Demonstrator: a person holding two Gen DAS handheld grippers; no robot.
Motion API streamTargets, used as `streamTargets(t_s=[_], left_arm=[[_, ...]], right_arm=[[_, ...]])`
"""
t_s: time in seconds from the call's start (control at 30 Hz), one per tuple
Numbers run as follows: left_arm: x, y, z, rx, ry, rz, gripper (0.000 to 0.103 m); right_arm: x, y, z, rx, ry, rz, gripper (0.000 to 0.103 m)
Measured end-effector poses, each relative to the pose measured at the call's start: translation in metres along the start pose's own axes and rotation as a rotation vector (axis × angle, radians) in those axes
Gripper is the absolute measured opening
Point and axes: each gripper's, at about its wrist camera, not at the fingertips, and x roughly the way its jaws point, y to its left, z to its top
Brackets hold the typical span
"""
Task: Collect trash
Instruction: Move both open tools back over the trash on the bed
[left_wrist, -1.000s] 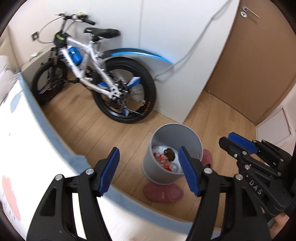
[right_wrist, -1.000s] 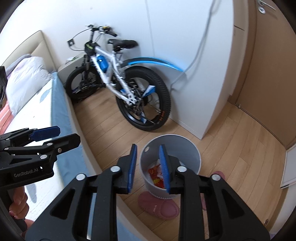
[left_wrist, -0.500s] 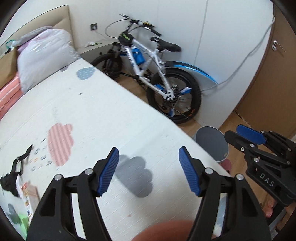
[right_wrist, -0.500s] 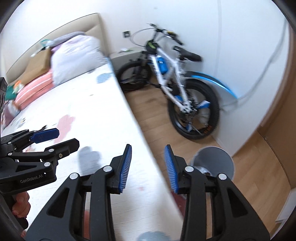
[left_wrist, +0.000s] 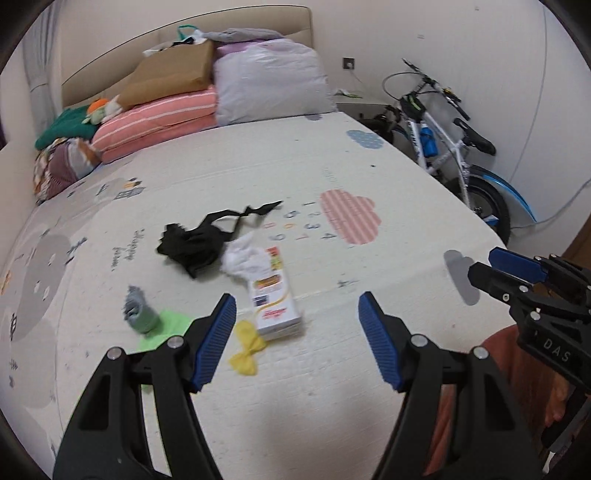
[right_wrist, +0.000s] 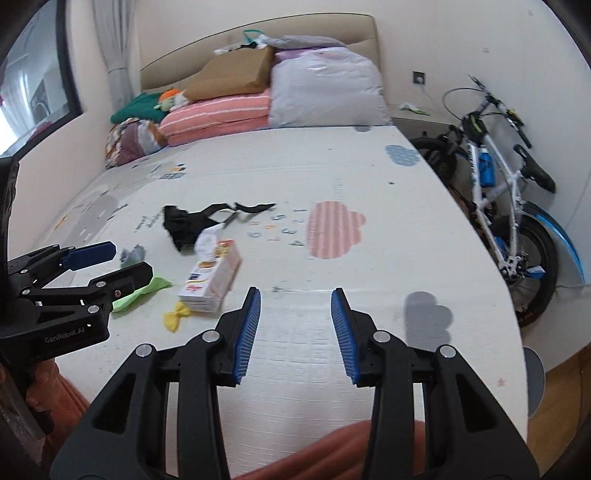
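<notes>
Trash (left_wrist: 275, 295) mid-bed (left_wrist: 369, 424) — our left gripper (left_wrist: 297, 334) wide, right gripper (right_wrist: 295, 325) narrower, both empty; black cloth (left_wrist: 195, 240) touching tissue (left_wrist: 242, 258) may snag.

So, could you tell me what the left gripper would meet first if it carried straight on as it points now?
Probably bare bed mat: the open left gripper aims just right of the white carton, though depth is uncertain.

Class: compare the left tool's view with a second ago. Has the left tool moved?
Yes. The left tool has swung away from the bin, leftward past the bicycle, and now faces the bed with its scattered trash.
</notes>
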Motion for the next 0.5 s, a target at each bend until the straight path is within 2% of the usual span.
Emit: streamTargets(t_s=[0.1, 0.13, 0.33, 0.5], left_arm=[[-0.01, 0.038, -0.017, -0.05, 0.004, 0.048, 0.069], [-0.013, 0.05, -0.022, -0.067, 0.008, 0.058, 0.069], [-0.022, 0.104, -0.045, -0.144, 0.017, 0.116, 0.069], [-0.014, 0.142, -0.057, -0.204, 0.038, 0.137, 0.069]], right_arm=[[0.003, 0.041, 0.001, -0.056, -0.005, 0.051, 0.052], [0.004, 0.053, 0.001, -0.074, -0.006, 0.065, 0.053], [0.031, 0.122, 0.007, -0.161, 0.03, 0.153, 0.053], [0.058, 0.162, 0.008, -0.207, 0.06, 0.191, 0.053]])
